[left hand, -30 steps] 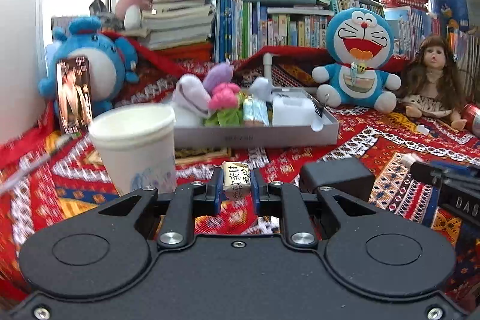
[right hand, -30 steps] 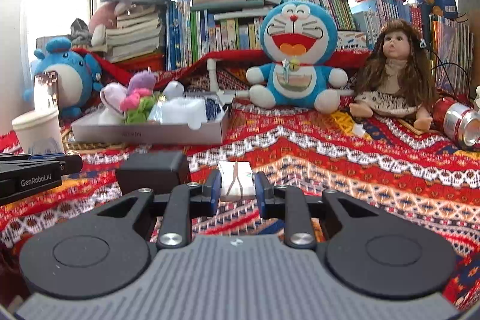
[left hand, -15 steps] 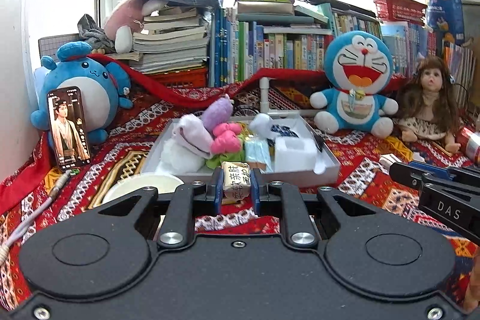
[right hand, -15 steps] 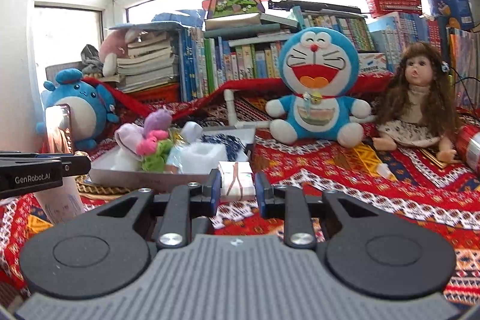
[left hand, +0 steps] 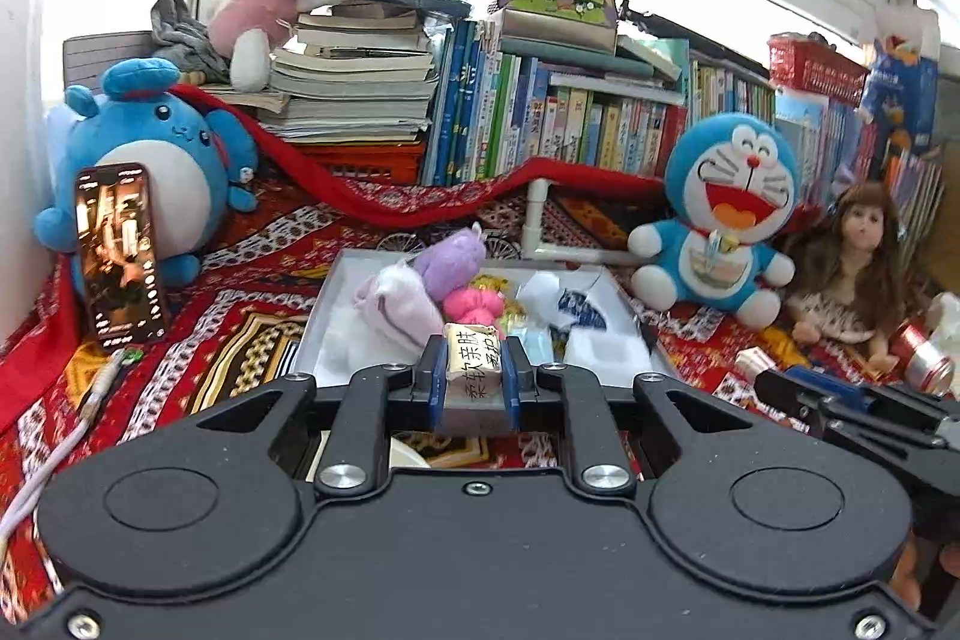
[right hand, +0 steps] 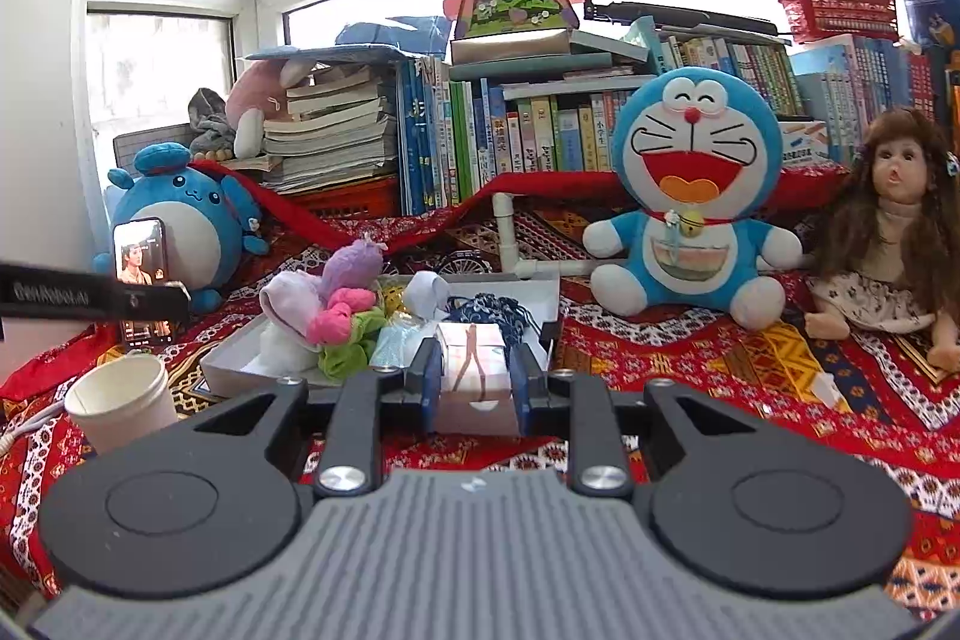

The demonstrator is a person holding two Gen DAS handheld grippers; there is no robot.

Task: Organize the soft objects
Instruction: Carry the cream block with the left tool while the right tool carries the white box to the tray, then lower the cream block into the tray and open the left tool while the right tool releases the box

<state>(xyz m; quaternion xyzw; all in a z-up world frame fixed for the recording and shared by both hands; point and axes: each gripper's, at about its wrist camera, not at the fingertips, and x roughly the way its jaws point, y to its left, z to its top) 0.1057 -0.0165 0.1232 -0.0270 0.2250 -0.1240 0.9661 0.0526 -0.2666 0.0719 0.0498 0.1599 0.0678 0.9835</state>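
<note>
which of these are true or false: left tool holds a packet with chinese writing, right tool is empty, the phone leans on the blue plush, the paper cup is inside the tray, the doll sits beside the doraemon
1. The left tool holds a packet with Chinese writing. True.
2. The right tool is empty. False: it is shut on a white packet.
3. The phone leans on the blue plush. True.
4. The paper cup is inside the tray. False: it stands on the patterned cloth, outside the tray.
5. The doll sits beside the Doraemon. True.
</note>
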